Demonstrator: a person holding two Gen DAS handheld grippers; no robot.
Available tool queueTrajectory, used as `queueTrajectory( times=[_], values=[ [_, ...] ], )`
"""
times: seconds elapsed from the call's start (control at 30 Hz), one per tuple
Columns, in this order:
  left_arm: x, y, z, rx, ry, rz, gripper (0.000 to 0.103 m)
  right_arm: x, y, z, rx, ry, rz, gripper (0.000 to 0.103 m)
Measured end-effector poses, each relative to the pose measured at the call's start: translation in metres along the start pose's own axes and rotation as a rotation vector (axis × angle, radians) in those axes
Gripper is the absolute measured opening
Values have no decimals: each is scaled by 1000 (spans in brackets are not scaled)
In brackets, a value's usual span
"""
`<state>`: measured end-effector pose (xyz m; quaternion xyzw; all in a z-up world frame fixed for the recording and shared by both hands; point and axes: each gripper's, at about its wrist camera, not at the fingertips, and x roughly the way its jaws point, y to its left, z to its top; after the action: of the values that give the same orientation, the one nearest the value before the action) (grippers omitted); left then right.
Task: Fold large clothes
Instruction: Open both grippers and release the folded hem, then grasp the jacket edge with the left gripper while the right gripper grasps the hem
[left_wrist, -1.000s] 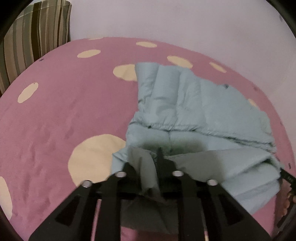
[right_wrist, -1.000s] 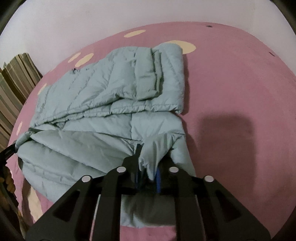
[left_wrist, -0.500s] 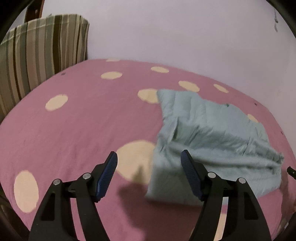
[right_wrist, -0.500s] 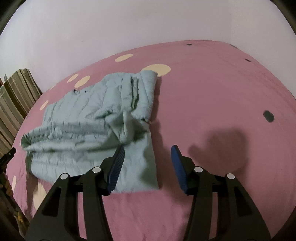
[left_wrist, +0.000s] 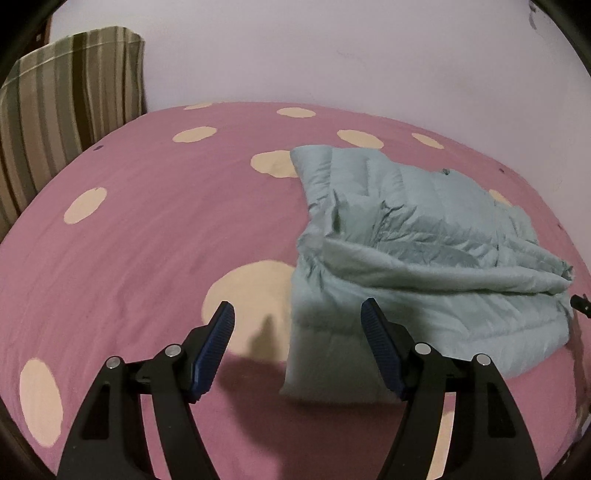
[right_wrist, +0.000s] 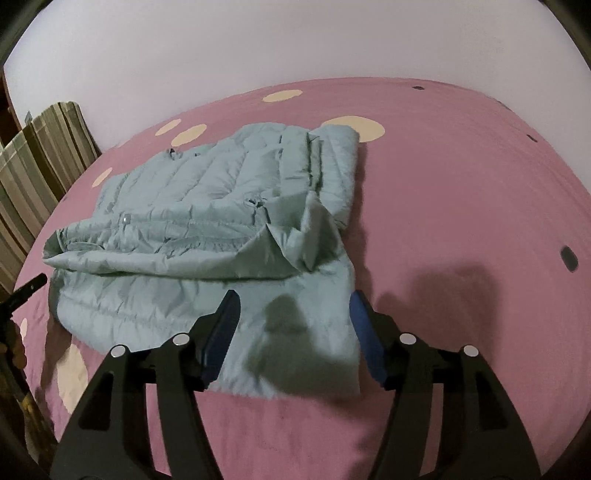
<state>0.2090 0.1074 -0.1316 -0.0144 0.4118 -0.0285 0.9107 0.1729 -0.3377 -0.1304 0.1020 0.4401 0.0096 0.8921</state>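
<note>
A pale blue-green quilted jacket (left_wrist: 424, 251) lies folded in a thick bundle on the pink bed cover (left_wrist: 147, 240). It also shows in the right wrist view (right_wrist: 221, 229), with a loose flap draped over its near right corner. My left gripper (left_wrist: 297, 314) is open and empty, raised above the jacket's near left corner. My right gripper (right_wrist: 293, 306) is open and empty, raised above the jacket's near right corner. Neither gripper touches the cloth.
The cover has cream dots (left_wrist: 251, 291). A striped cushion (left_wrist: 66, 110) stands at the far left against the white wall (left_wrist: 332, 55), and shows in the right wrist view (right_wrist: 40, 166). The other gripper's tip (right_wrist: 27, 288) shows at the left edge.
Both grippers let go of the jacket's edge, opened, and pulled back and up. The released layer now rests on the bundle.
</note>
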Motion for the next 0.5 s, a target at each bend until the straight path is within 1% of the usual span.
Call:
queueTrajectory(
  times=[0.3,0.5],
  values=[
    [41,-8,25,59,41,-12,70,36,2,25,-30,37,-8,61],
    [68,-3,36,50,101,-69,70,57,1,35,-50,73,-11,61]
  ],
)
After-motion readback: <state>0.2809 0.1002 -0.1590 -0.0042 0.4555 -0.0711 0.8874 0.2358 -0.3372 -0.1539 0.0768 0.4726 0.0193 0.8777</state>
